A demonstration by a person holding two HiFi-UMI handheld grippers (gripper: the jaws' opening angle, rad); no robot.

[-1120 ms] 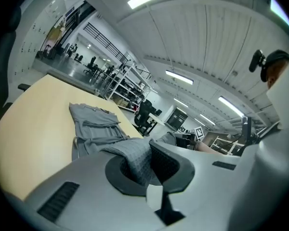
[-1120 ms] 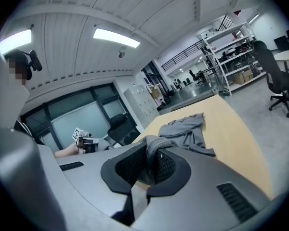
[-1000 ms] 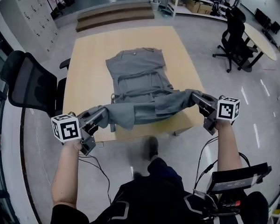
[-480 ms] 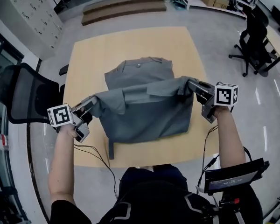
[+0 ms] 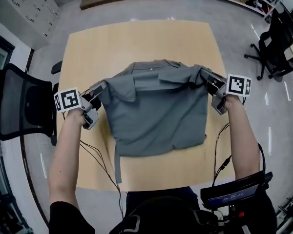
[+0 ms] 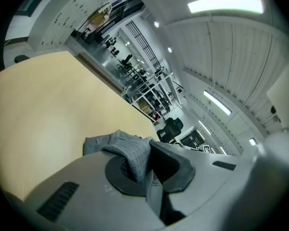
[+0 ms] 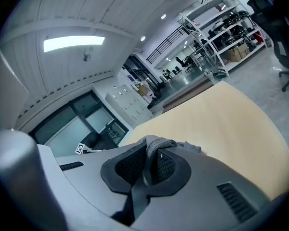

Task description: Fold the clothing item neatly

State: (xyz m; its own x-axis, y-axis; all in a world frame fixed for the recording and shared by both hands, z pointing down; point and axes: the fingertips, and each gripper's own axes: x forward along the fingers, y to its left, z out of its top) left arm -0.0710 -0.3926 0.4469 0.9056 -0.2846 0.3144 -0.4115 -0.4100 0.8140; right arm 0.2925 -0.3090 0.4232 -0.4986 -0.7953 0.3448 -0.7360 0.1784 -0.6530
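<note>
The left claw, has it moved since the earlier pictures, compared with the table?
Yes. The left claw, shut on the grey shirt, went from the near edge of the table toward its middle, away from the person.

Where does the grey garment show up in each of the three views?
Head view: the grey garment lies at the centre, spread on the table, with its top corners held by the left gripper and the right gripper.
Left gripper view: low centre, a bunch of the garment clamped between the jaws.
Right gripper view: low centre, a small fold clamped between the jaws.
Shared landmark: the wooden table.
</note>
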